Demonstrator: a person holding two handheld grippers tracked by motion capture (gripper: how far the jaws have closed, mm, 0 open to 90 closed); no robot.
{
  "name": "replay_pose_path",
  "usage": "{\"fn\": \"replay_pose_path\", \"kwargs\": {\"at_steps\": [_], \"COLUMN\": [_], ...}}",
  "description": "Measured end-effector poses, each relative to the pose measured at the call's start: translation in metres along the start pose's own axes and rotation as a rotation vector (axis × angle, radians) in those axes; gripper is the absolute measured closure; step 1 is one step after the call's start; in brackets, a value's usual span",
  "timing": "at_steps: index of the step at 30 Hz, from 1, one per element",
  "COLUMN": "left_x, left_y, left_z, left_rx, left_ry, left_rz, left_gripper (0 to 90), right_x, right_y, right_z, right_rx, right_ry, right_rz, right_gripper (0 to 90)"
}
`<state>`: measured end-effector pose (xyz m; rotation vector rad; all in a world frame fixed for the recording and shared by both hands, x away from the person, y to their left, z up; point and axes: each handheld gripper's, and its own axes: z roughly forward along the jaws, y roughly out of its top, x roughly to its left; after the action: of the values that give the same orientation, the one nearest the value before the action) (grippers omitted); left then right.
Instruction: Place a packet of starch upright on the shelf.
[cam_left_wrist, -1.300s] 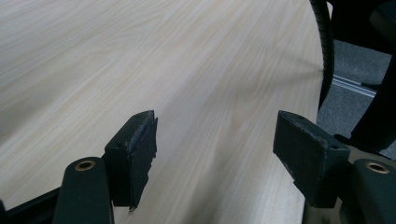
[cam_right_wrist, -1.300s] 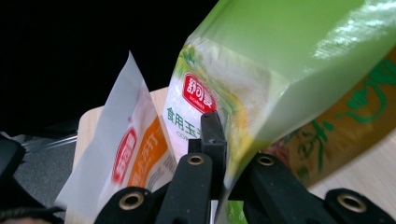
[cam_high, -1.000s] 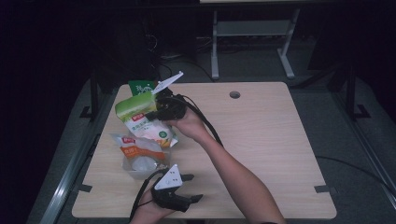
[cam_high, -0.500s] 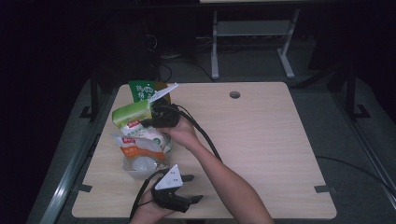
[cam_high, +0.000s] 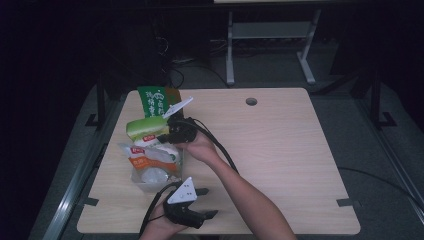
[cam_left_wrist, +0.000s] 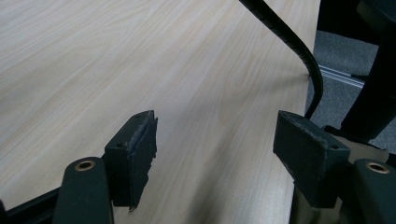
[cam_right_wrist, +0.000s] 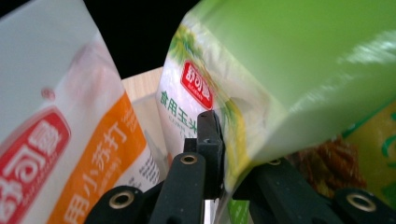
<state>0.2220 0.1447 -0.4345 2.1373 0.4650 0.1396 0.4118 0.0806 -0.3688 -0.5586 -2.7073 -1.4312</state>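
Observation:
My right gripper (cam_high: 166, 135) is shut on the lower edge of a light green bag (cam_high: 144, 127), holding it just above a clear plastic tub (cam_high: 150, 180) at the table's left. In the right gripper view the green bag (cam_right_wrist: 289, 70) is pinched between the jaws of my right gripper (cam_right_wrist: 224, 154). A white and orange bag (cam_right_wrist: 60, 140) stands close on the left. That orange bag (cam_high: 145, 159) sits in the tub. My left gripper (cam_high: 207, 202) rests open near the front edge. Nothing but bare wood lies between the pads (cam_left_wrist: 133, 154) of the left gripper (cam_left_wrist: 215, 135).
A dark green bag (cam_high: 152, 100) stands upright behind the tub, near the back left corner. The wooden table (cam_high: 290, 150) has a round cable hole (cam_high: 251, 101) at the back. The right gripper's black cable (cam_left_wrist: 299, 44) trails across the wood.
The right gripper has sunk with the green bag, from above the dark green bag down and nearer to the tub. The left gripper has stayed where it was.

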Motion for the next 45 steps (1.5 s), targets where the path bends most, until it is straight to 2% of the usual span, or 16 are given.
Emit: {"fn": "replay_pose_path", "kwargs": {"at_steps": [3, 8, 11, 14, 16, 20, 24, 27, 33, 34, 42, 45], "left_x": [0.001, 0.002, 0.003, 0.004, 0.006, 0.008, 0.009, 0.011, 0.013, 0.013, 0.015, 0.016], "left_y": [0.000, 0.000, 0.000, -0.001, -0.001, -0.001, -0.001, -0.001, -0.002, -0.002, -0.002, -0.002], "left_z": [0.000, 0.000, 0.000, 0.000, 0.000, 0.002, 0.003, 0.003, 0.002, 0.002, 0.002, 0.002], "left_rx": [0.001, 0.004, 0.004, 0.000, 0.002, 0.007, 0.008, 0.010, 0.010, 0.012, 0.011, 0.013], "left_ry": [0.000, 0.005, 0.013, 0.017, 0.020, 0.025, 0.028, 0.033, 0.042, 0.043, 0.047, 0.047], "left_rz": [-0.002, 0.002, 0.001, -0.005, -0.006, -0.010, -0.030, -0.028, -0.036, -0.033, -0.033, -0.034], "left_gripper": [29.8, 29.7, 29.5, 29.2, 28.8, 28.1, 27.5, 27.1, 26.4, 26.4, 26.4, 26.3], "right_x": [-0.002, -0.005, -0.005, -0.007, -0.007, -0.008, -0.009, -0.009, -0.012, -0.014, -0.019, -0.020], "right_y": [-0.007, -0.013, -0.011, -0.011, -0.011, -0.012, -0.015, -0.016, -0.020, -0.022, -0.030, -0.031], "right_z": [-0.001, -0.002, -0.003, -0.009, -0.014, -0.024, -0.034, -0.041, -0.054, -0.057, -0.074, -0.080], "right_rx": [0.016, 0.012, 0.021, -0.004, -0.009, -0.003, -0.012, -0.016, -0.017, -0.018, -0.007, -0.008], "right_ry": [0.009, 0.021, 0.013, 0.033, 0.041, 0.025, 0.034, 0.027, 0.019, 0.014, 0.005, -0.004], "right_rz": [0.006, 0.027, 0.022, 0.053, 0.064, 0.049, 0.059, 0.059, 0.063, 0.052, 0.087, 0.086], "right_gripper": [88.2, 87.8, 80.4, 72.9, 71.3, 66.9, 61.8, 56.5, 53.4, 52.8, 46.8, 45.4]}}
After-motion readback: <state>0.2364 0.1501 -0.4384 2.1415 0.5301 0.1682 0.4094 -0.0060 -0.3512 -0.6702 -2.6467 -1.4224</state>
